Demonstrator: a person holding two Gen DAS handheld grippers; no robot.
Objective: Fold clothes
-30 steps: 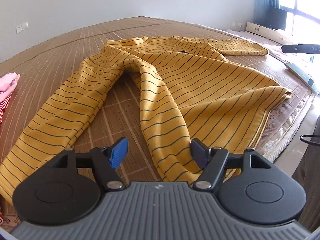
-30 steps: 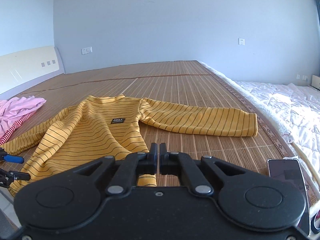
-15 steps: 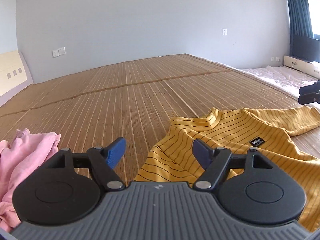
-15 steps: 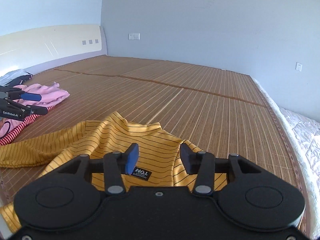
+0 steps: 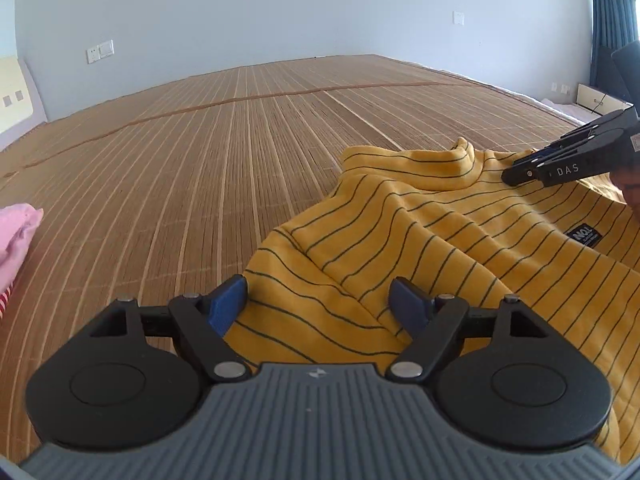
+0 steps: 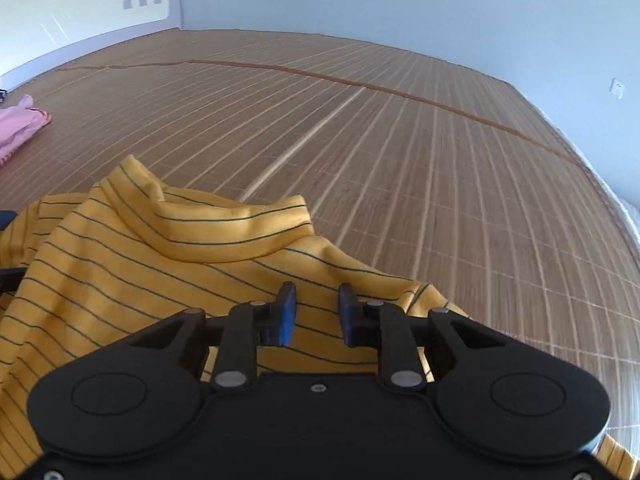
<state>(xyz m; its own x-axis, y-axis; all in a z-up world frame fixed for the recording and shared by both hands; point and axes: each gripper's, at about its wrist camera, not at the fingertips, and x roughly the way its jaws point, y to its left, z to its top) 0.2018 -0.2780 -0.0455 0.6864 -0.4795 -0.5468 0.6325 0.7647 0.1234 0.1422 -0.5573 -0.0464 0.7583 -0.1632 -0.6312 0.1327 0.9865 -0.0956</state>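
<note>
You are bringing the wide-open left claw (image 5: 318, 304) and half-open, empty right claw (image 6: 313, 312) over the yellow striped sweater's (image 5: 440, 248) shoulders beneath them, seemingly positioning to pinch both for a fold.

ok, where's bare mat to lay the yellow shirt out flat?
Free: the bamboo mat beyond the yellow shirt, up to the far wall, and left of it as far as the pink clothes. Crowded: the near right, where the shirt lies bunched under the left claw and right claw.
</note>
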